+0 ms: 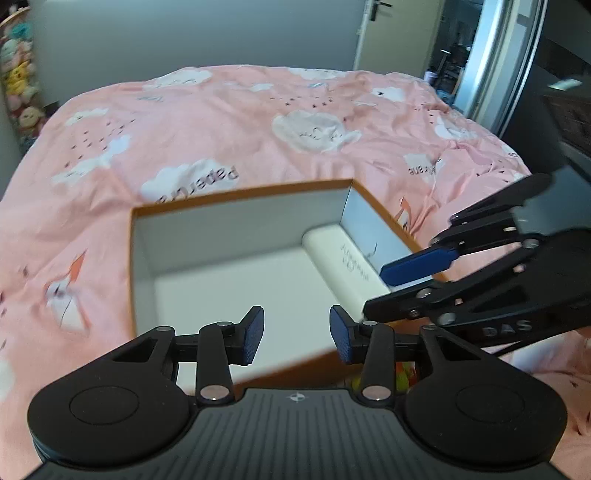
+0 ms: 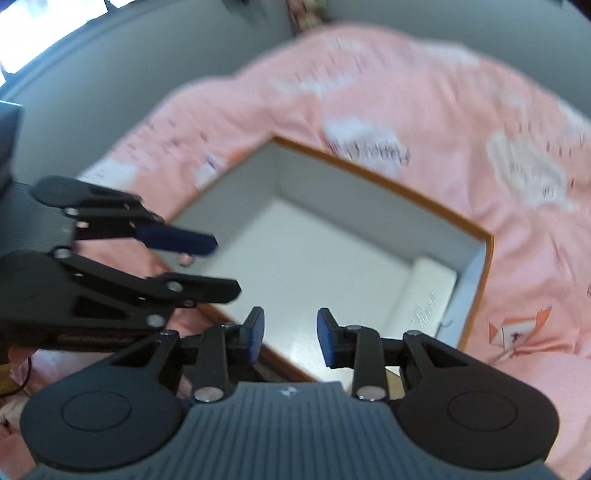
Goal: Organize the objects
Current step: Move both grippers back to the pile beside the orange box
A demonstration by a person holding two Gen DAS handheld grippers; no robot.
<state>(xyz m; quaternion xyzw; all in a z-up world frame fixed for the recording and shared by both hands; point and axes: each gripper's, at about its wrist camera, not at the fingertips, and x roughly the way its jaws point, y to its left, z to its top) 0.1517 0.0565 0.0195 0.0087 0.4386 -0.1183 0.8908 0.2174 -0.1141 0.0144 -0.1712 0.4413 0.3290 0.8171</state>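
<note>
An open cardboard box with an orange rim (image 1: 240, 194) (image 2: 388, 186) and white inside lies on the bed. A white oblong case (image 1: 343, 266) (image 2: 428, 291) with faint script lies along one inner wall. My left gripper (image 1: 297, 334) hovers over the box's near edge, open, with nothing between its blue pads. It shows at the left of the right wrist view (image 2: 227, 264). My right gripper (image 2: 290, 334) hangs over the box's near side, also open with only the box floor showing between its pads. It reaches in from the right in the left wrist view (image 1: 384, 288), above the case.
A pink duvet with white clouds (image 1: 258, 122) (image 2: 424, 92) covers the bed around the box. Plush toys (image 1: 18, 77) are stacked at the far left wall. A door (image 1: 391, 33) and dark furniture (image 1: 561, 110) stand at the right. Something yellow (image 1: 402, 373) peeks beneath my left gripper.
</note>
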